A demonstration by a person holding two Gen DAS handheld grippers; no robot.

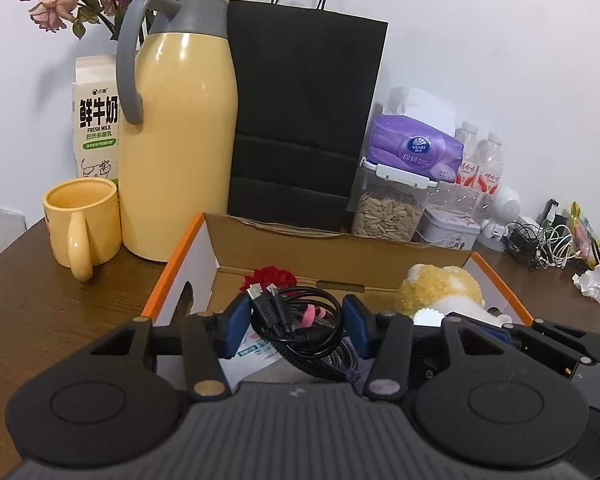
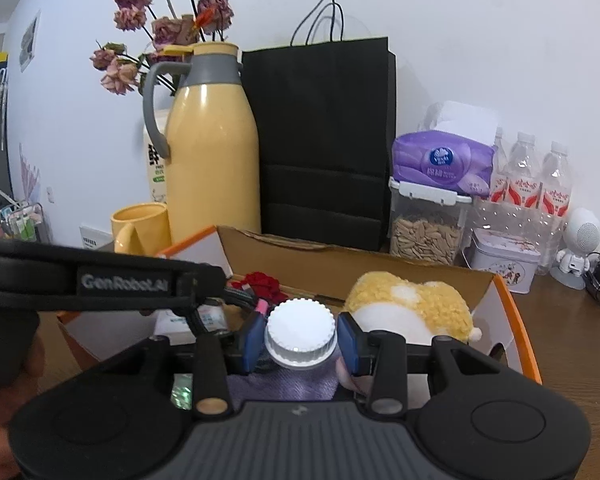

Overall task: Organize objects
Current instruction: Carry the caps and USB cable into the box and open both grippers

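Coiled black USB cable (image 1: 296,316) clamped between left gripper (image 1: 296,322) pads, above cardboard box (image 1: 340,248). White-capped bottle (image 2: 300,338) gripped at its neck by right gripper (image 2: 300,346), over same box, plush toy (image 2: 412,304) just beyond.

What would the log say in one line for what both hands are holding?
left gripper: shut on black cable | right gripper: shut on white-capped bottle | both over cardboard box

A yellow thermos (image 1: 180,128) stands beside a black paper bag (image 1: 304,120).
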